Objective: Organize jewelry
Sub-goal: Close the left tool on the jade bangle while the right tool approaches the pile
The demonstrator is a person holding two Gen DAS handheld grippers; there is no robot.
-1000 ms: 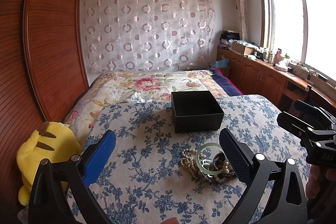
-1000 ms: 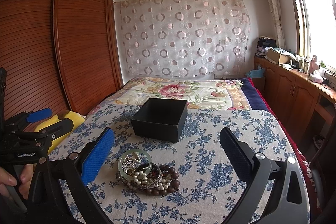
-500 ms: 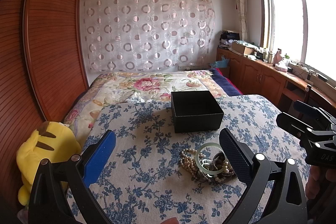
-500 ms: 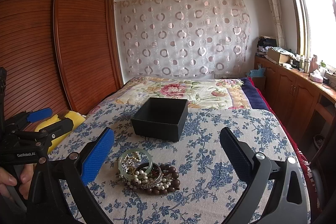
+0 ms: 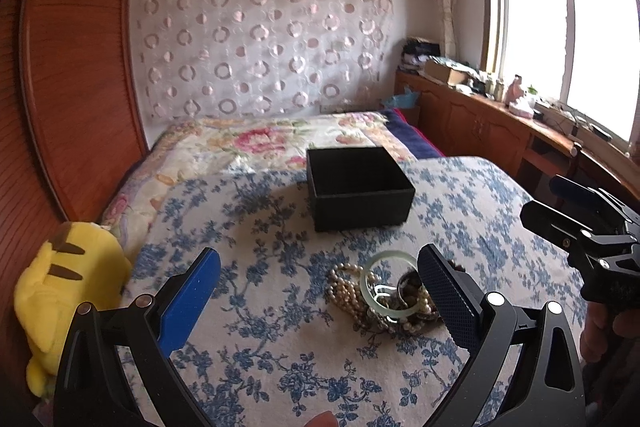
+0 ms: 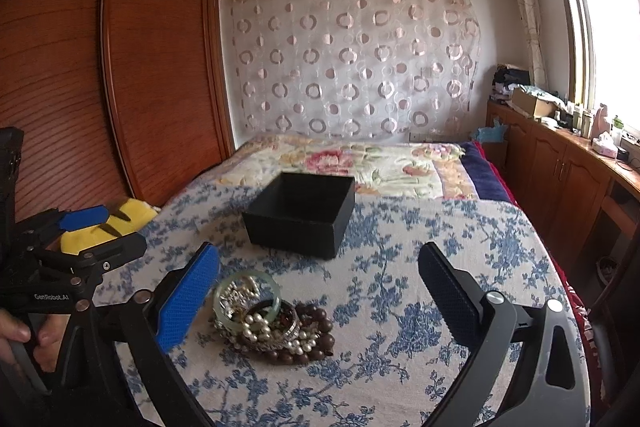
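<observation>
Left wrist view: left gripper (image 5: 318, 277) jaws wide apart, holding nothing; one blue textured pad, one dark mesh pad. Jewelry pile (image 5: 390, 297) at 3 o'clock of centre, partly behind the dark pad: pale green glassy bangle (image 5: 390, 287) lying tilted on beads, pearl strands, dark beads. Matte black square box (image 5: 358, 189) at 12 o'clock from the pile, open top up, near but apart. Blue floral woven cloth (image 5: 260, 327) underneath. Yellow plush toy (image 5: 66, 291) at 9 o'clock.

Right wrist view: right gripper (image 6: 318, 277) jaws equally wide, empty. Pile (image 6: 272, 317) just beside the blue pad; box (image 6: 300, 213) at 12 o'clock, one corner toward camera. Left gripper (image 6: 100, 233) at 9 o'clock, hand (image 6: 24, 337) on grip.
</observation>
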